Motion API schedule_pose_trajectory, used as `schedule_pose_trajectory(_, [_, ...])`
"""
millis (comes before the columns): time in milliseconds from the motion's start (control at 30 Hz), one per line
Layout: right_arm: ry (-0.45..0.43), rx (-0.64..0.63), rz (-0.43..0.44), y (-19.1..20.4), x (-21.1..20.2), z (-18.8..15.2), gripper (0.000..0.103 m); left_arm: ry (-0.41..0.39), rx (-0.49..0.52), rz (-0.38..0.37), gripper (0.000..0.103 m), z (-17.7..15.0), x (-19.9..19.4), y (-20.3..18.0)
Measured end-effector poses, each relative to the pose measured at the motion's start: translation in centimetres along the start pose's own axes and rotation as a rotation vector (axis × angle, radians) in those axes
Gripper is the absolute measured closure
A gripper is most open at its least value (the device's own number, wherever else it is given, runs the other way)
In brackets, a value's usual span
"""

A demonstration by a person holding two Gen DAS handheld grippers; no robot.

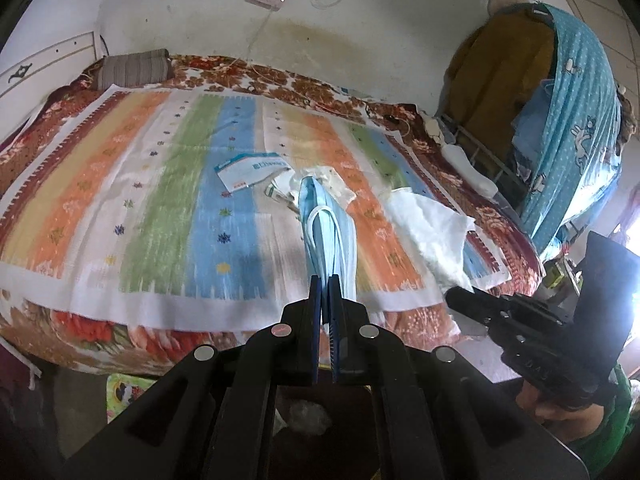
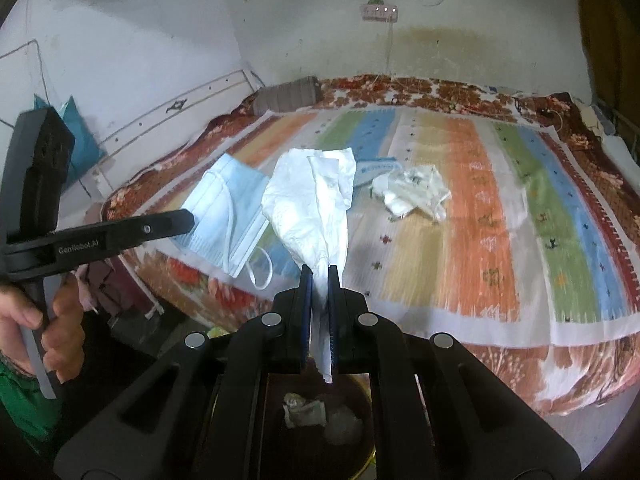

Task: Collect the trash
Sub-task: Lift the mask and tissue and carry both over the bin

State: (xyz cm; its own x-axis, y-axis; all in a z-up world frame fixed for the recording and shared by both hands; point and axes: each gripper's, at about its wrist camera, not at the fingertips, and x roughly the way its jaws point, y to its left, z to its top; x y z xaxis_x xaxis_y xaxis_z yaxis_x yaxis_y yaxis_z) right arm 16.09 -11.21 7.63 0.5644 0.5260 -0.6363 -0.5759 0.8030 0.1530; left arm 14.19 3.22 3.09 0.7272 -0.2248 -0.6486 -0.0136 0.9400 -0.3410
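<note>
Left claw point(image 1: 325, 280): clamped on a blue face mask point(image 1: 328, 224), which stands out ahead of the tips, long axis in line with the fingers.
Right claw point(image 2: 319, 270): clamped on a crumpled white tissue point(image 2: 316, 200), long axis also running forward and up from the tips.
Bin point(image 2: 320, 420): dark, low between the right claw's arms, some scraps inside; both held pieces seem to sit above and just beyond it.
Bed point(image 2: 480, 240): a crumpled wrapper point(image 2: 412, 190) and a blue-and-white packet point(image 1: 252, 170) lie mid-bed, well beyond both claws.

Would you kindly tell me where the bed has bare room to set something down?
The striped blanket lies bare from the brown pillow to the near edge. Mid-bed is crowded: a blue-white packet and crumpled wrappers.
</note>
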Motion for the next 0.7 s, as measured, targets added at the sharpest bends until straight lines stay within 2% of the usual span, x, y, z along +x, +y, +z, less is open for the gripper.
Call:
schedule_pose_trajectory(200, [0.023,0.014,0.011,0.2,-0.6,-1.7,0.097,0.046,0.004,0.067,0.1,-2.8,0.6,-0.7])
schedule_pose_trajectory(467, [0.091,0.049,-0.01,0.5,-0.3,-4.7,0.097,0.09,0.011,0.09,0.1,-6.2,0.6,-1.5])
schedule_pose_trajectory(700, [0.153,0.044,-0.031,1.2,0.2,-7.4,0.097,0.16,0.009,0.108,0.1,-9.0,1.4,-2.1])
